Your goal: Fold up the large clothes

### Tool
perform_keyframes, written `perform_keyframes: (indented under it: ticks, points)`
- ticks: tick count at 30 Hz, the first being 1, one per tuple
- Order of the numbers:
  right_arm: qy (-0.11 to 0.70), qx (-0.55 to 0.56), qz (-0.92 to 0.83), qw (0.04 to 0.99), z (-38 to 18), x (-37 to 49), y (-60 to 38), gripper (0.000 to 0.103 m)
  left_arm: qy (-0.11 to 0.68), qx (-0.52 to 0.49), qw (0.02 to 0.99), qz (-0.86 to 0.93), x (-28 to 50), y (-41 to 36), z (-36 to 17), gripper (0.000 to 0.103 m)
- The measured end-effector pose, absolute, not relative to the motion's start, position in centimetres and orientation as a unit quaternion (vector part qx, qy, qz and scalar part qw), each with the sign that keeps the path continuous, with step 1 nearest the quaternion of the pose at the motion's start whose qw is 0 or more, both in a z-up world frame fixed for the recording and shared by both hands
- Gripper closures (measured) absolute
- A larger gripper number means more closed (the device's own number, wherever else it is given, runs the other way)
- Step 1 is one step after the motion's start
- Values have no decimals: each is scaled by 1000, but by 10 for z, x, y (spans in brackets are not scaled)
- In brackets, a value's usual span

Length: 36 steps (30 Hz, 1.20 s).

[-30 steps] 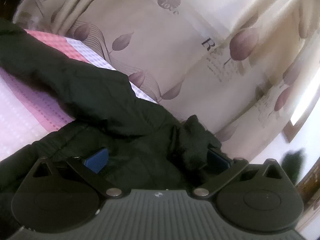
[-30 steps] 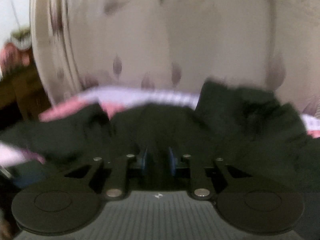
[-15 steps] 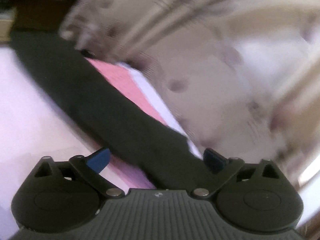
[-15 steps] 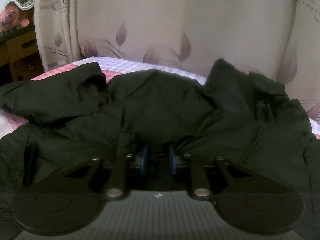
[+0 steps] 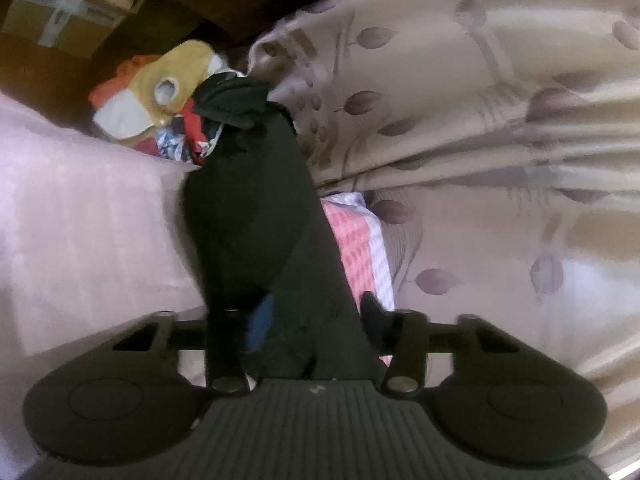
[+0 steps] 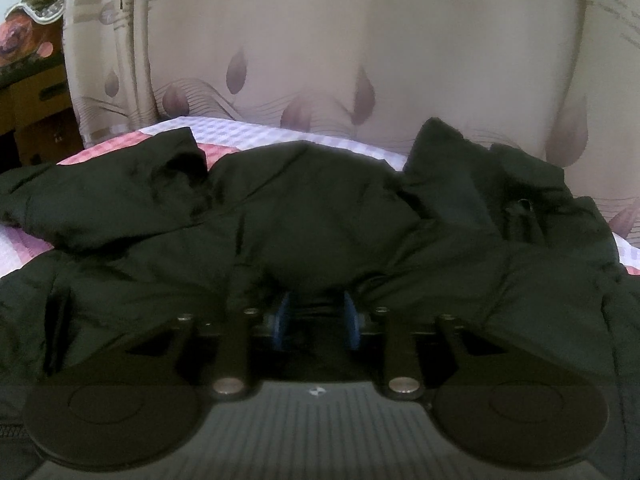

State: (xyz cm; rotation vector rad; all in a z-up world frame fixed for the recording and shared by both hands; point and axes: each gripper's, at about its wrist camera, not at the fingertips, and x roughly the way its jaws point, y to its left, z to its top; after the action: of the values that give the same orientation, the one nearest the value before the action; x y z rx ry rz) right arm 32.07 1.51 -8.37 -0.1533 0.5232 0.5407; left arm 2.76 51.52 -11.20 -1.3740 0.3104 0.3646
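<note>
A big dark jacket (image 6: 320, 216) lies spread out on a bed with a pink and white checked sheet (image 6: 256, 134). In the right wrist view the jacket fills the middle and bottom of the frame. The right gripper (image 6: 316, 320) sits low in the middle. Its jaws are opening, and a fold of the jacket lies between its blue pads (image 6: 282, 322). I cannot tell if they still press on it.

In the left wrist view a long dark sleeve (image 5: 260, 232) runs from the bottom middle up toward the top. The left gripper (image 5: 316, 320) is closing, with the sleeve between its fingers. The cloth hides most of the pads, so I cannot tell if they pinch it.

A tan curtain (image 5: 480, 120) with purple leaves hangs behind the bed, on the right. In the upper left a heap of bright clothes (image 5: 160, 100) sits at the sleeve's far end. A cardboard box (image 5: 68, 4) stands in the top left corner.
</note>
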Motion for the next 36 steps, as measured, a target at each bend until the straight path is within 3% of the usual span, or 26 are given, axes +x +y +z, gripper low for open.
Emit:
perform_keyframes:
  ticks: [2,4,6,9,16,19,20,22,23,28,36]
  points:
    - [255,-75,260,928,-84,321,14,67,123,-652,729,168,21,517,-115,70]
    - [255,-72,252,931,-83,321,13,60,133,-644,734,169,13,514,-106,61]
    - [256,-67,249,932,-83,322,11,56,129,-649,731,166,0,511,-101,33]
    - [257,-62,249,932,-83,322,10,54,133,-644,731,183,-15,510,-92,15]
    - [251,-65,232,938,-82,320,10,35,154,-605,754,206,6,525,-86,13]
    - [251,-64,230,938,-82,320,9,34,155,-596,759,212,20,530,-88,23]
    - [251,-64,230,938,-82,320,9,34,155,-592,762,211,25,531,-89,32]
    - [252,-63,230,938,-82,320,9,34,161,-579,770,216,34,533,-94,69]
    - [252,-62,230,938,-82,321,9,34,163,-578,769,221,36,535,-99,97]
    - [251,-58,232,938,-82,320,8,32,120,-529,804,244,40,524,-93,96]
    - [237,16,239,941,-76,319,-15,28,42,-449,881,140,71,440,22,96]
